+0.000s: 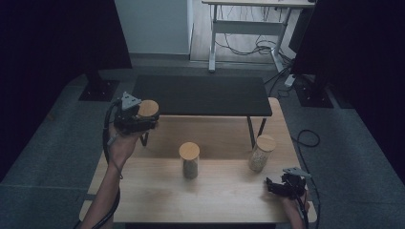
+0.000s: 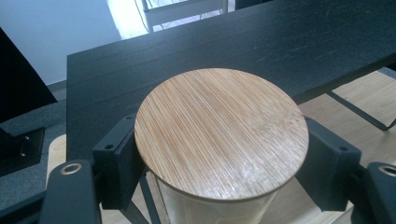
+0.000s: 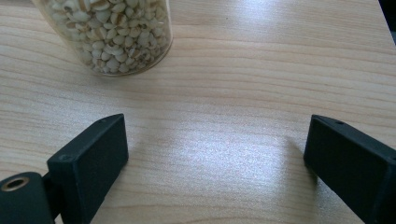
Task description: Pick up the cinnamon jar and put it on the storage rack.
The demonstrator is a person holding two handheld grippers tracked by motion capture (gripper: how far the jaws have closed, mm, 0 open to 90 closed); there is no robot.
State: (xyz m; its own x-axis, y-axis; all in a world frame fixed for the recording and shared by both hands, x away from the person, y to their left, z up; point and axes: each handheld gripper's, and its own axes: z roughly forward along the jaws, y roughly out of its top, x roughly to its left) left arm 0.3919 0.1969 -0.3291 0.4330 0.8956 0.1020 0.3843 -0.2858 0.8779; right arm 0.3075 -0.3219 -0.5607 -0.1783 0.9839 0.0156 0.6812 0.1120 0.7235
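Left hand-held gripper (image 2: pixel 219 154) clamps a bamboo-lidded jar (image 2: pixel 221 133) at the high view's left, near the black shelf (image 1: pixel 200 95). Right hand-held gripper (image 3: pixel 217 154) stands wide (nothing between its jaws) on the worktop (image 3: pixel 224 93), lower right.

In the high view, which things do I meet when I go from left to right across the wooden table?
Left gripper shut on a jar with a wooden lid → middle jar → jar of pale grains → right gripper, its jaws open.
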